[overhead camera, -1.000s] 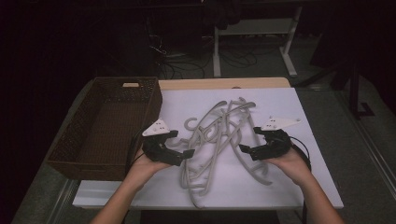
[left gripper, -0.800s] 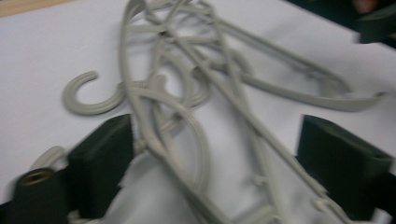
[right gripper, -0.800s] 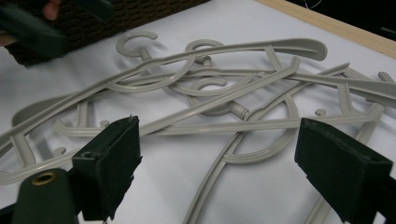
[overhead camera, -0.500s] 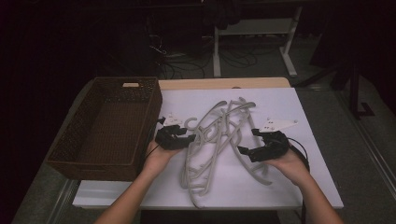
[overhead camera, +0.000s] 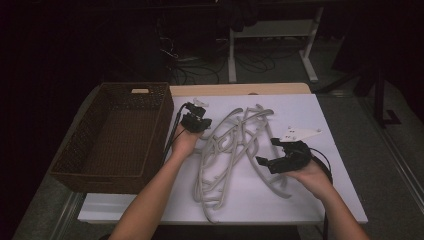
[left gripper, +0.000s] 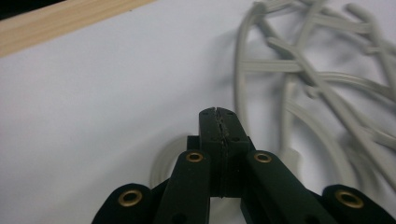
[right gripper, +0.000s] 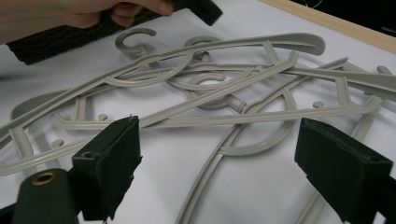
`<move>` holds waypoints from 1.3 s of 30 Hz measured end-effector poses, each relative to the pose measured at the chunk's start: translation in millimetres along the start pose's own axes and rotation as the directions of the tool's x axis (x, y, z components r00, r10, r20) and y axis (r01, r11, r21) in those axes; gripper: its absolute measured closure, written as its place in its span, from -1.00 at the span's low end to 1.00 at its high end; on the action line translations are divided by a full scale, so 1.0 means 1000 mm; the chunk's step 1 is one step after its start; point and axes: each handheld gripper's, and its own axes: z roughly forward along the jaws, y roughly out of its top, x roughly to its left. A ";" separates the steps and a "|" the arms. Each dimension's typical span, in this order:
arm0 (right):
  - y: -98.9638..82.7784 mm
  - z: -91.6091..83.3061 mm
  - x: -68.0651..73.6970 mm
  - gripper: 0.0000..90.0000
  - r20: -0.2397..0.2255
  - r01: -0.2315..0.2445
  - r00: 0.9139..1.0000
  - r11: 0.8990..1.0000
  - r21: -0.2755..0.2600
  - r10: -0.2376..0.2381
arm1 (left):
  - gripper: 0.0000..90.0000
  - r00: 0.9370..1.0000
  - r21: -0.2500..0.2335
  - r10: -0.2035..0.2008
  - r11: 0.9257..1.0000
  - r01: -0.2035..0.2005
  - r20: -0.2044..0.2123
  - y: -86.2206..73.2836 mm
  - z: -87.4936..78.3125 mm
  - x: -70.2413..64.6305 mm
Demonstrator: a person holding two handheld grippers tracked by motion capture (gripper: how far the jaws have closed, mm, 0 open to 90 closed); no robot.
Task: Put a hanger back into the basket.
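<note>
Lying tangled mid-sheet, grey plastic hangers (overhead camera: 235,150) spread between both hands on white table cover (overhead camera: 300,200). Left gripper (overhead camera: 196,121) at pile's upper-left edge, near wicker basket (overhead camera: 115,135); jaws have just been closing, now pressed flat together, nothing between them, a hanger hook (left gripper: 161,161) curving just beneath the tips. Right gripper (overhead camera: 267,164) at pile's right side, jaws wide apart, low over hanger bars (right gripper: 224,121), gripping nothing. No legible writing anywhere.
</note>
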 end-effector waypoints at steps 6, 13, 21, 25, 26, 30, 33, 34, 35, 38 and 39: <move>0.000 -0.001 -0.001 -0.70 -0.001 -0.003 1.000 1.000 -0.005 0.003 | 1.00 1.000 0.061 0.016 0.998 -0.015 -0.012 0.010 0.027 -0.001; -0.002 -0.003 -0.003 -0.70 0.002 -0.012 1.000 1.000 -0.009 0.012 | 1.00 0.998 0.074 -0.019 0.997 0.014 0.062 0.008 0.044 -0.004; -0.003 -0.006 -0.006 -0.70 0.012 -0.020 1.000 1.000 -0.013 0.020 | 1.00 0.993 0.063 0.017 0.998 -0.024 0.114 0.013 0.053 -0.021; -0.003 -0.007 -0.006 -0.70 0.012 -0.022 1.000 1.000 -0.014 0.022 | 1.00 0.990 0.053 0.031 0.998 -0.038 0.136 0.017 0.055 -0.029; -0.003 -0.007 -0.006 -0.70 0.012 -0.021 1.000 1.000 -0.014 0.022 | 1.00 0.989 0.052 0.040 0.998 -0.048 0.143 0.018 0.055 -0.031; -0.003 -0.007 -0.006 -0.70 0.012 -0.021 1.000 1.000 -0.014 0.021 | 1.00 0.983 0.049 0.072 0.996 -0.081 0.169 0.020 0.059 -0.041; -0.003 -0.007 -0.006 -0.70 0.012 -0.021 1.000 1.000 -0.014 0.021 | 0.94 0.986 0.047 0.089 0.994 -0.096 0.144 0.023 0.060 -0.044; -0.003 -0.008 -0.006 -0.70 0.012 -0.019 1.000 1.000 -0.014 0.019 | 0.86 0.986 0.039 0.087 0.995 -0.093 0.140 0.023 0.058 -0.043; -0.003 -0.008 -0.006 -0.70 0.012 -0.020 1.000 1.000 -0.014 0.020 | 0.81 0.986 0.032 0.080 0.996 -0.086 0.146 0.024 0.055 -0.041; -0.004 -0.008 -0.007 -0.70 0.012 -0.022 1.000 1.000 -0.015 0.022 | 0.64 0.988 0.006 0.082 0.997 -0.083 0.133 0.027 0.043 -0.036; -0.004 -0.007 -0.006 -0.70 0.012 -0.022 1.000 1.000 -0.014 0.022 | 0.61 0.988 -0.008 0.077 0.997 -0.077 0.132 0.028 0.037 -0.035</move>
